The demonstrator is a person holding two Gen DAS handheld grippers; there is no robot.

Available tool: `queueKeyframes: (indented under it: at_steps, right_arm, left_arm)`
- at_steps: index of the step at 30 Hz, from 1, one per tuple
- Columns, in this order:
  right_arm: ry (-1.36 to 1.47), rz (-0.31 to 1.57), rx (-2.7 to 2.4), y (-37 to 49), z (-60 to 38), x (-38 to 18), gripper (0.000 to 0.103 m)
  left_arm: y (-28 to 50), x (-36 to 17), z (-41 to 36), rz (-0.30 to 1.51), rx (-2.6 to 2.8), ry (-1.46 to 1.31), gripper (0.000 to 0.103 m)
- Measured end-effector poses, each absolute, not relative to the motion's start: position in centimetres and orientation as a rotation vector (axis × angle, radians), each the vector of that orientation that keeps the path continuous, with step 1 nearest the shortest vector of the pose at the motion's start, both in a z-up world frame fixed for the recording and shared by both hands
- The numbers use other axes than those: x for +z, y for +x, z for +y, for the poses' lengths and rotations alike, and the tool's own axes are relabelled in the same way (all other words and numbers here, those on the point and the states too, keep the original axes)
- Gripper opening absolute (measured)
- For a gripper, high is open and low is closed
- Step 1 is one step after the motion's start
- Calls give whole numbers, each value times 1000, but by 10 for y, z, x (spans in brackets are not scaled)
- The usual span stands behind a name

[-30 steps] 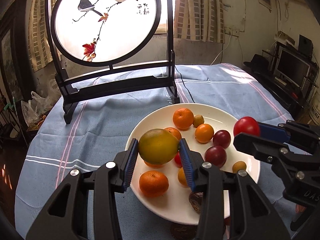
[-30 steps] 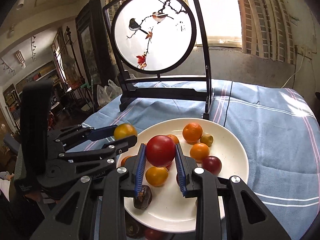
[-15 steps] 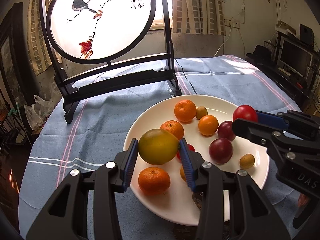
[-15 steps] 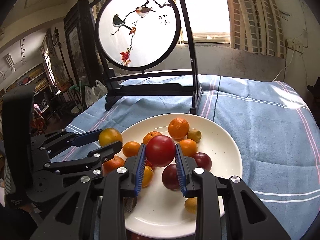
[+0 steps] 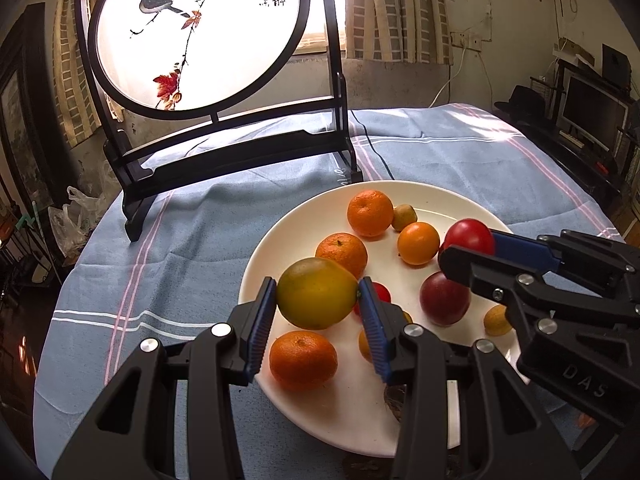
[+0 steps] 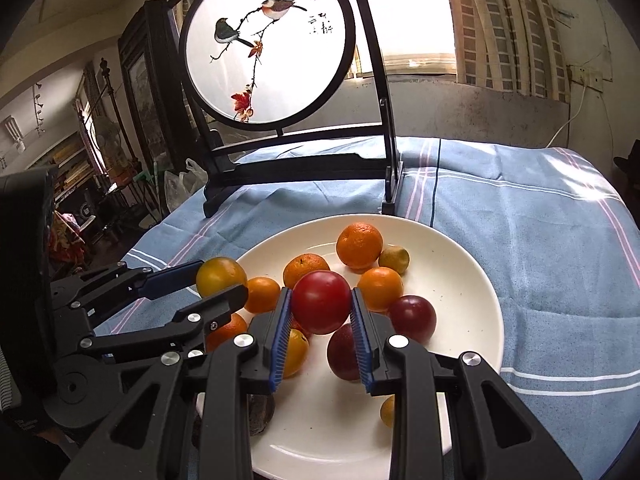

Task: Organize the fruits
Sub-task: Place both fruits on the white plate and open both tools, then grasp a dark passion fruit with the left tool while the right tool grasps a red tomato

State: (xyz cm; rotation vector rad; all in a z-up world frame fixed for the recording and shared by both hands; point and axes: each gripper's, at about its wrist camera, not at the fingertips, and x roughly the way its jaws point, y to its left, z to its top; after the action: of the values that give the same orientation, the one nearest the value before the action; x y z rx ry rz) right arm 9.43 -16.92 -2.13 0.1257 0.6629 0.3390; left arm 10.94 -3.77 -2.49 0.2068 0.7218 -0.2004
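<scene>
My left gripper (image 5: 317, 306) is shut on a yellow-green orange (image 5: 316, 293), held over the left part of a white plate (image 5: 448, 196). My right gripper (image 6: 321, 314) is shut on a red tomato (image 6: 321, 302) above the plate's (image 6: 460, 248) middle. In the left wrist view the right gripper (image 5: 468, 240) comes in from the right with the tomato (image 5: 469, 235). In the right wrist view the left gripper (image 6: 218, 280) enters from the left with the orange (image 6: 220, 275). Several tangerines, dark red plums (image 6: 412, 318) and small yellow-green fruits lie on the plate.
A blue striped cloth (image 5: 192, 248) covers the round table. A black-framed round screen painted with birds (image 5: 200, 32) stands behind the plate, a black cord running from it. A dark brown fruit (image 6: 260, 410) lies at the plate's near edge. Furniture surrounds the table.
Both grippers have kept their fruits. The right gripper has sunk a little toward the plate and shifted over it, so more fruit shows around the tomato. The left gripper has barely moved.
</scene>
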Motion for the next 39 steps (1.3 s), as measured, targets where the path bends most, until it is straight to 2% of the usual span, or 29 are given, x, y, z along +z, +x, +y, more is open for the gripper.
queueKeyframes:
  at_steps: [2, 3, 5, 7, 13, 22, 24, 26, 28, 34, 39]
  right_arm:
    - [126, 670, 338, 96, -169, -23, 30]
    - [122, 673, 337, 96, -169, -24, 35]
    - [121, 654, 302, 94, -171, -23, 51]
    - [143, 642, 299, 93, -177, -20, 56]
    - [150, 634, 297, 92, -180, -18, 59]
    - [136, 611, 325, 81, -180, -2, 59]
    - [119, 587, 345, 68, -182, 10, 67]
    - [81, 575, 361, 51, -183, 17, 72]
    - [-12, 609, 369, 32, -182, 15, 72]
    - [-188, 769, 407, -18, -186, -27, 72]
    - [-199, 855, 433, -20, -179, -55, 60]
  left_arm:
    - [110, -26, -37, 726, -200, 204, 41]
    - [111, -26, -37, 729, -198, 203, 42]
    - [113, -27, -35, 737, -179, 196, 42]
    - [114, -26, -32, 735, -172, 177, 60]
    - [110, -23, -32, 714, -183, 176, 66]
    - [103, -11, -29, 687, -187, 164, 66]
    - [95, 0, -24, 656, -189, 156, 67]
    - [83, 12, -17, 615, -191, 150, 72]
    - [69, 19, -10, 593, -200, 158, 76]
    - [34, 11, 8, 619, -213, 222, 76]
    - [18, -5, 19, 674, -262, 251, 76]
